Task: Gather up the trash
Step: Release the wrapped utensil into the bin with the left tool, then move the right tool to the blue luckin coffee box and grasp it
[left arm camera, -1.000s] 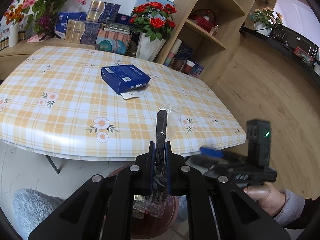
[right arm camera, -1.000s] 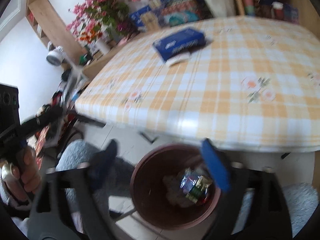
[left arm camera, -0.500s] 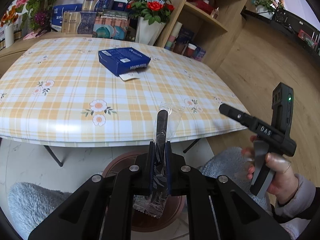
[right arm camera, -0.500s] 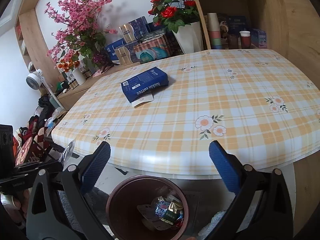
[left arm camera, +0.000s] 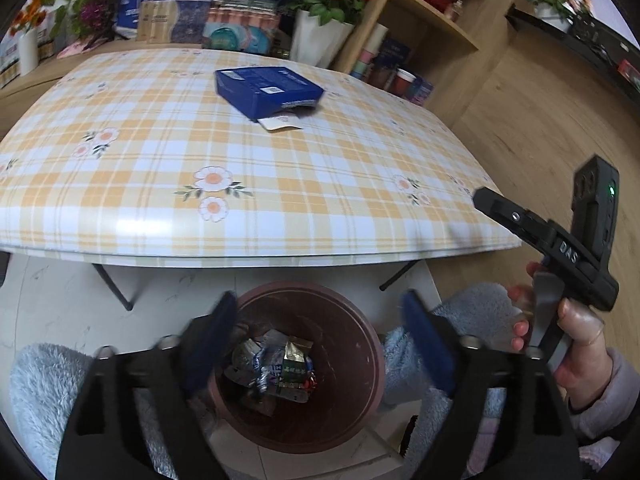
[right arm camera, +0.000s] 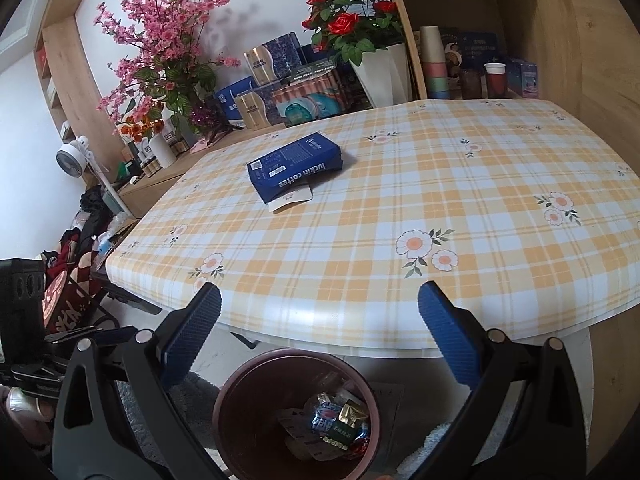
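Both of our grippers hang over the brown trash bin (left arm camera: 362, 344), which serves as our landmark: our left gripper (left arm camera: 320, 340) sits directly above its mouth with jaws that have just been opening, spread wide and blurred, nothing between them, while our right gripper (right arm camera: 320, 332) hovers above the bin's far rim, jaws likewise parted and empty. Beyond the bin, and partly overhanging it, spreads the worktop (right arm camera: 480, 208), covered in a yellow-and-white plaid cloth with printed daisies. Behind the worktop, far from the bin, stand wooden shelves (right arm camera: 472, 20) with stacked cups, a white vase of red roses (right arm camera: 352, 28) and a tall spray of pink blossoms (right arm camera: 168, 40). Flanking the bin on the floor we see a pale fluffy rug (left arm camera: 44, 384). To the bin's right in the left wrist view, our right hand (left arm camera: 568, 332) grasps the handle of its gripper. Out on the worktop, well beyond the bin, lies a blue coffee box (right arm camera: 296, 166), with a small white packet (right arm camera: 290, 198) tucked against its near edge. Inside the bin, at the bottom, rests the collected trash (left arm camera: 276, 368): crumpled foil and clear wrappers in silver, blue, green and gold, lying loosely heaped together.
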`<state>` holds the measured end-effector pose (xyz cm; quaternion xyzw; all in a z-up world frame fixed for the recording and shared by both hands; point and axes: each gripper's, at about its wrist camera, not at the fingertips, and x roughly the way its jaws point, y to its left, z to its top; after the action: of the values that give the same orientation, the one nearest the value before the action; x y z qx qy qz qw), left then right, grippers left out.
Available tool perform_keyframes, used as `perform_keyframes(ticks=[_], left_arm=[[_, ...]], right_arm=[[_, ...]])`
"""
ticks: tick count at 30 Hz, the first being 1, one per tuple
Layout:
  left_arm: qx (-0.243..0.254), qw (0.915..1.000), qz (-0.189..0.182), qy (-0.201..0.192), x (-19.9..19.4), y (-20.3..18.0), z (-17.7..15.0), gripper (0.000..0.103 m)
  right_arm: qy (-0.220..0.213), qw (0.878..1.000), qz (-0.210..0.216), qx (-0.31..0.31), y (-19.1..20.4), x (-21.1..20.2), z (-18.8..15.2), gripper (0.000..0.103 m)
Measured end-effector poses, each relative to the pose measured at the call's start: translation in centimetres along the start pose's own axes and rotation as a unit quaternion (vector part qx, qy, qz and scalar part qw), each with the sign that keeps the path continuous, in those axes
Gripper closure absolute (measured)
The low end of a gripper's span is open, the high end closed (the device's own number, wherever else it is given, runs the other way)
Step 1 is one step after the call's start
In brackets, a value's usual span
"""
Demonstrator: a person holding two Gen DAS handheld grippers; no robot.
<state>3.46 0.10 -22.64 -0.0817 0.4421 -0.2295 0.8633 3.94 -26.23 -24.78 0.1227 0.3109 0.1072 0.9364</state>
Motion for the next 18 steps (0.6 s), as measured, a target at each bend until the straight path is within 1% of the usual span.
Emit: perform_keyframes(ticks=[1, 2, 6, 10, 13, 16, 18], left_arm=[[-0.011, 0.9999, 0.009, -0.003, -0.1, 0.4, 0.1, 0.007], [-0.016, 0.9998, 0.014, -0.005, -0.1, 0.6, 0.2, 0.006], [-0.029, 0.9985, 0.046, -0.011, -0.2, 1.7, 0.5, 0.006], [-0.03, 0.9971, 0.066, -0.022, -0.4, 2.5, 0.9, 0.006], [-0.025, 0.9966, 0.072, -0.03, -0.6, 2.8, 1.3, 0.006], [-0.017, 0.9961, 0.077, -0.039, -0.7, 3.1, 2.0, 0.006], [-0.011, 0.9953, 0.082, -0.052, -1.0, 3.2, 2.6, 0.006]], right_arm=[[0.0, 1.0, -0.005, -0.002, 0.0, 0.0, 0.0, 0.006], [0.002, 1.0, -0.01, -0.004, 0.1, 0.1, -0.1, 0.006], [0.006, 1.0, -0.016, -0.016, 0.3, 0.4, -0.3, 0.006], [0.017, 1.0, -0.006, -0.017, 0.2, 1.0, -0.2, 0.006], [0.024, 1.0, -0.001, -0.016, 0.2, 1.5, 0.0, 0.006], [0.027, 0.999, 0.014, -0.011, 0.4, 2.1, 0.7, 0.006], [0.034, 0.999, 0.019, -0.01, 0.5, 2.6, 1.2, 0.006]])
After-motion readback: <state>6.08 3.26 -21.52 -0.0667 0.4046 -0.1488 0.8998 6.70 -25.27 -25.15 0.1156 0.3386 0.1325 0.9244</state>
